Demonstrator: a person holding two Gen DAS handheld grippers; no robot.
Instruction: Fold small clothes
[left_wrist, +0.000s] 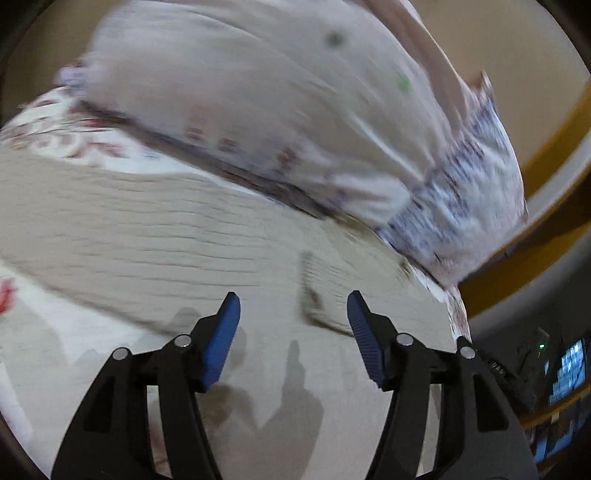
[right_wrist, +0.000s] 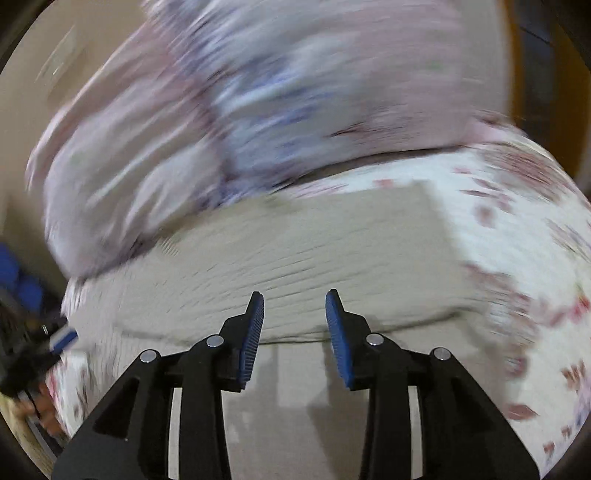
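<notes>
Both views were motion-blurred, so fine detail could not be resolved.

The landmark was the beige ribbed garment, which lay flat on a floral bed sheet. In the left wrist view, the sheet showed to the left of and behind the garment. A darker fold or edge line crossed the garment's right portion. Behind the garment rested a large pale pillow, and a blue-and-white patterned cloth sat at the pillow's right end, behind and to the right of the garment. The left gripper was positioned above the near part of the garment, its jaws spread wide with nothing between the blue pads. Whether the pads touched the fabric could not be determined.

In the right wrist view, the garment occupied the centre, with the pillow behind it to the left and the sheet extending to its right. The right gripper sat over the garment's near edge, its jaws parted and holding nothing. A second gripper and hand appeared at the garment's far left, too blurred to assess.
</notes>
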